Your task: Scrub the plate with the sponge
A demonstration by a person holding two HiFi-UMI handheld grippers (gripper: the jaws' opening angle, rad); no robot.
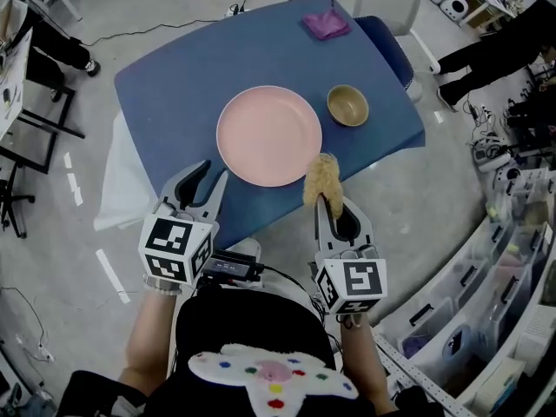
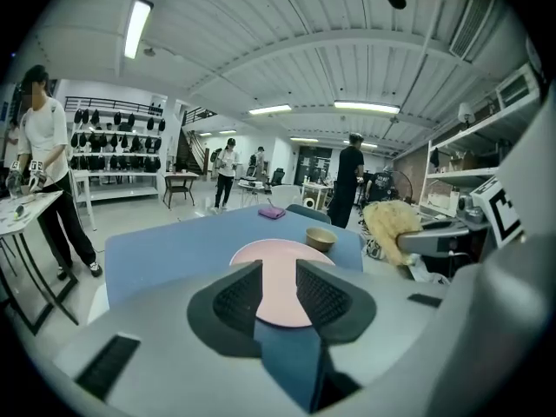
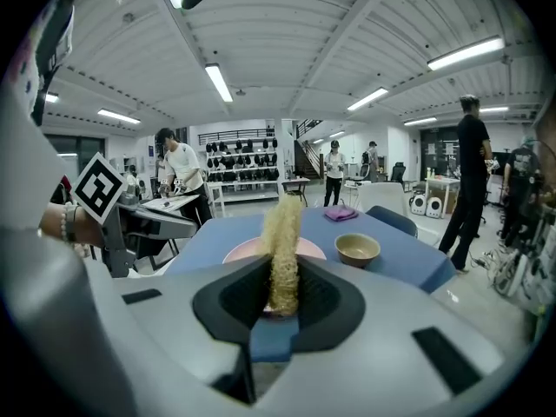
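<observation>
Pink plate (image 1: 268,135) sat in the middle of a blue table (image 1: 174,85), its near rim close to the table's near edge. A tan bowl (image 1: 347,105) stood just beside its far right rim, not touching it. A purple cloth (image 1: 326,24) lay well apart at the far edge, with a blue chair (image 1: 387,42) behind that corner.

The right gripper (image 1: 325,201) had its jaws clamped on a yellow sponge (image 1: 321,179), which stood upright at the plate's near right rim. Whether it touched the plate, I could not tell. The left gripper (image 1: 208,179) hung at the near edge, left of the plate, with its jaws apart and nothing between them.

Bare blue surface lay open to the left of the plate and beyond it. Round the table was grey floor (image 1: 417,198), with people standing about, white tables, dark racks along the far wall and strip lights overhead.
</observation>
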